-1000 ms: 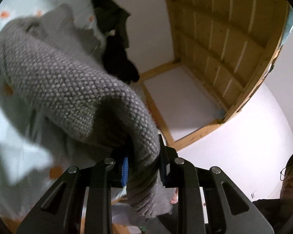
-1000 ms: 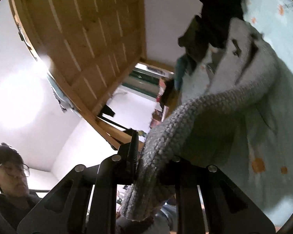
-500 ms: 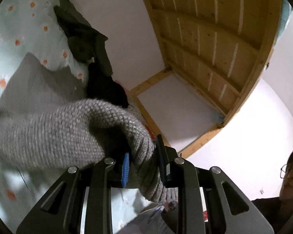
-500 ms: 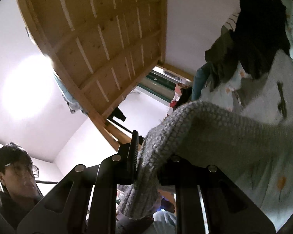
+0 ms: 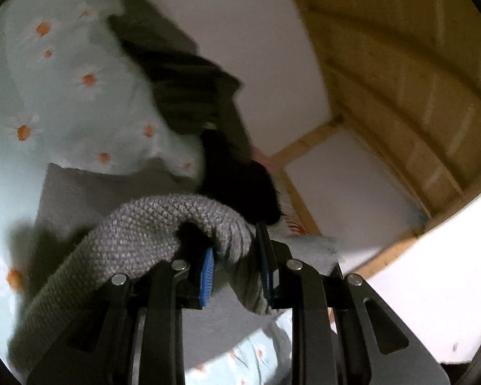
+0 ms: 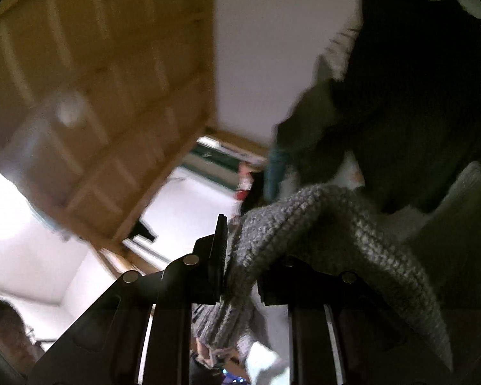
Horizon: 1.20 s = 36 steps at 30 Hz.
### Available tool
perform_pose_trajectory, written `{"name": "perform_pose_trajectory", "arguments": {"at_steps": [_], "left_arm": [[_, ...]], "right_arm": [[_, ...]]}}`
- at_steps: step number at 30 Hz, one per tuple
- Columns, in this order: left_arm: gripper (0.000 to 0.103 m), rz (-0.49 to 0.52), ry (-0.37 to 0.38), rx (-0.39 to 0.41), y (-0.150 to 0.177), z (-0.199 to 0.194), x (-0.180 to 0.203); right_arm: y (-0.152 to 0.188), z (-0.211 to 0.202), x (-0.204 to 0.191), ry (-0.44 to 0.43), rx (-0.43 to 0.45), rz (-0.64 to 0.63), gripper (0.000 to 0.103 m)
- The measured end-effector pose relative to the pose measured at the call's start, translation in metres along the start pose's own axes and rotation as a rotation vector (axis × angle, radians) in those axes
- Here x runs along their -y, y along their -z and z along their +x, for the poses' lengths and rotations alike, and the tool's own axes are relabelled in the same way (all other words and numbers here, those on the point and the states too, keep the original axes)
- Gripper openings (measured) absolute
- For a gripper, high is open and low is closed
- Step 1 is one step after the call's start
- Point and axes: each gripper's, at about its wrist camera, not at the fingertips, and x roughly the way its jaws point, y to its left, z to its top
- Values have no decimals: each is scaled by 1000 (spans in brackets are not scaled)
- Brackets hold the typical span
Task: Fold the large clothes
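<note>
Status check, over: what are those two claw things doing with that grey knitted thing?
Left gripper shut on grey sweater. Right gripper shut on it too. Dark clothes piled ahead on bed.

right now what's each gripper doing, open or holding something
Left gripper: closed on the grey knit sweater.
Right gripper: closed on the same sweater.

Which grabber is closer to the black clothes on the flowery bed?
I can't tell: each camera shows only its own gripper. The left gripper and the right gripper each pinch the grey knit sweater, with the black clothes just beyond each.
</note>
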Motion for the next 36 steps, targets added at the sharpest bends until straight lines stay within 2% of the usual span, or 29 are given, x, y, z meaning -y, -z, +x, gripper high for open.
{"name": "perform_pose_trajectory", "arguments": {"at_steps": [3,6,12,14,15,16,17,18,19,20,21,23,25,27,29,31,33,36], "left_arm": [[22,-36,-56,-7,-16,19,-29],[22,-50,-107,-33,-23,42,-60],[22,-114,-117,-34,-26,61,-104],[27,-139,-119,-38,-29,64,-111],[31,-151,-111,-34,-30,64,-112],[50,-146,-96,-2,-31,59,-110],[86,-130,-88,58,-33,50,-105],[97,-118,-87,115,-32,42,-100],[98,-100,-80,210,-34,28,-93],[98,-89,-78,264,-37,17,-88],[98,-85,-86,284,-42,10,-84],[98,-96,-119,279,-50,0,-75],[98,-97,-110,257,-49,-9,-58],[98,-51,-100,227,-42,-12,-39],[98,45,-121,165,-26,-7,-12],[98,103,-166,70,3,4,6],[98,90,-156,3,39,10,8],[98,-13,-107,-33,86,12,-5]], "right_arm": [[-13,18,34,103,-25,27,17],[-19,26,61,150,-36,41,17],[-29,23,107,237,21,147,17],[-33,28,111,266,-10,174,19],[-35,31,109,271,-26,169,29],[-36,32,105,259,-33,163,39],[-37,32,98,233,-40,155,66],[-38,32,87,213,-33,141,94],[-39,29,76,208,-11,130,100],[-43,25,62,218,20,117,100],[-47,23,54,224,23,116,100],[-53,21,38,250,21,104,100],[-56,8,9,313,75,11,100],[-56,-5,-10,332,106,-35,100],[-50,-13,-29,407,95,-67,100],[-37,-18,-36,545,51,-91,100],[-17,-22,-39,616,7,-115,100],[32,-29,-33,622,-76,-120,100]]}}
